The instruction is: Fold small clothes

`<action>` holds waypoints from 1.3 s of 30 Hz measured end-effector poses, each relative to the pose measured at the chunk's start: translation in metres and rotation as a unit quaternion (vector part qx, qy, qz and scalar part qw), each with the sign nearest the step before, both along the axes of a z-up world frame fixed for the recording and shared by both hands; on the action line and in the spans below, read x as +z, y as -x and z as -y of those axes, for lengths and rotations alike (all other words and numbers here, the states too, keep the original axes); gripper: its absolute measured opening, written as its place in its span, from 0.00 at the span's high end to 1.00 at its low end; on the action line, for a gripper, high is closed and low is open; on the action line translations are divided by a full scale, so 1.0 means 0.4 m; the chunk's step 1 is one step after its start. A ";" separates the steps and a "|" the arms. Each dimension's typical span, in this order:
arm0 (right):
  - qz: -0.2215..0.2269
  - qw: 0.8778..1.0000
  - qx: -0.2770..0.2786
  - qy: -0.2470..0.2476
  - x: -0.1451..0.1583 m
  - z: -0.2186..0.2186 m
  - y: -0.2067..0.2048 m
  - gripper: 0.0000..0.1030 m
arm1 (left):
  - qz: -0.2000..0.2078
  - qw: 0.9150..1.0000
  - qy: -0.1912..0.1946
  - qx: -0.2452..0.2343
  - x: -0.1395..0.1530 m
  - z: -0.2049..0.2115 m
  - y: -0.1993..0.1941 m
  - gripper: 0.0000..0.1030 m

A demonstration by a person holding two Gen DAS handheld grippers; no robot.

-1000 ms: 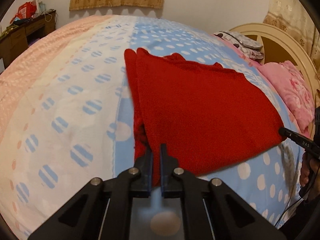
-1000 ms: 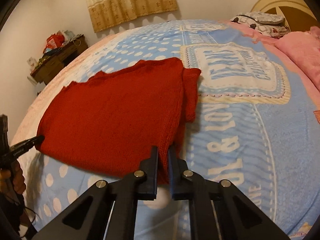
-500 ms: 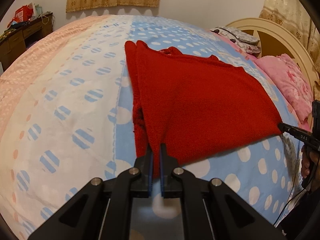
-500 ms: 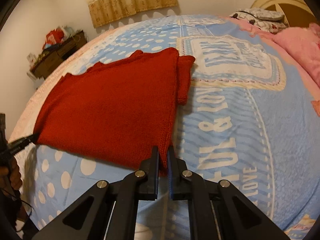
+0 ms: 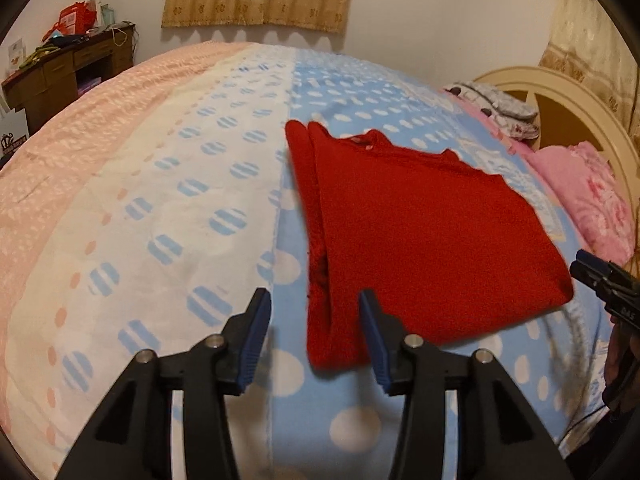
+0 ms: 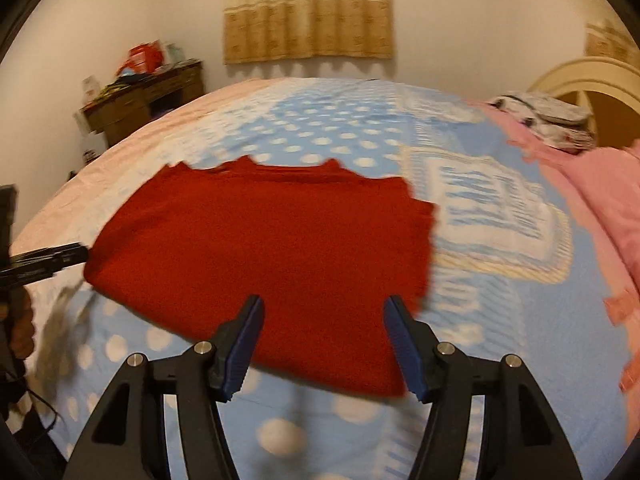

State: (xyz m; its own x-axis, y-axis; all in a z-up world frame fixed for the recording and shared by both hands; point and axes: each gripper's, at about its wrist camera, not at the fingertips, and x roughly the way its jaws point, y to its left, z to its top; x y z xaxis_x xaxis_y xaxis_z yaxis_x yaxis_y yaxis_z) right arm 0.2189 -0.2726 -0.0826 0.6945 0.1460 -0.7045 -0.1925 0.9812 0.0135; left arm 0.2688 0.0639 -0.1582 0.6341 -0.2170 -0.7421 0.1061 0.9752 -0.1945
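A red knitted sweater [image 5: 420, 232] lies folded flat on the bed, sleeves tucked along its sides. It also shows in the right wrist view [image 6: 272, 248]. My left gripper [image 5: 314, 306] is open and empty, its jaws standing either side of the sweater's near left corner, just above it. My right gripper [image 6: 322, 312] is open and empty over the near right edge of the sweater. The right gripper's tip shows at the right of the left wrist view [image 5: 600, 280]. The left gripper's tip shows at the left of the right wrist view [image 6: 44, 260].
The bed has a blue, white and pink dotted cover [image 5: 180, 200]. A pink blanket [image 5: 592, 196] and a grey patterned cloth [image 5: 496, 108] lie by the cream headboard [image 5: 580, 100]. A cluttered wooden desk [image 5: 60, 68] stands against the far wall.
Both grippers have let go of the sweater's near corners and opened. They have pulled back a little. The sweater now lies flat on the bed.
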 end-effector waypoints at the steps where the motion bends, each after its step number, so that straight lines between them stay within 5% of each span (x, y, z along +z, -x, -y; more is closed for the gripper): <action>1: -0.002 1.000 0.007 0.001 -0.007 -0.014 -0.010 0.39 | -0.006 1.000 -0.007 0.001 -0.008 0.005 -0.005 0.53; 6: -0.058 0.998 0.012 0.001 -0.095 -0.045 -0.061 0.39 | -0.016 1.000 -0.022 -0.009 -0.043 0.013 -0.001 0.49; 8: -0.078 0.997 0.006 0.002 -0.137 -0.038 -0.068 0.39 | -0.007 0.999 -0.036 -0.010 -0.044 0.014 0.008 0.41; 28: -0.021 0.999 -0.040 0.008 -0.159 -0.052 -0.010 0.38 | 0.023 0.999 -0.047 -0.010 -0.056 0.008 0.046 0.26; 32: -0.020 0.998 -0.047 0.024 -0.155 -0.062 0.003 0.37 | 0.012 0.999 -0.048 -0.006 -0.053 0.000 0.046 0.11; 39: -0.028 0.996 -0.043 0.079 -0.132 -0.094 0.013 0.37 | -0.004 0.999 -0.049 -0.022 -0.047 -0.018 0.045 0.08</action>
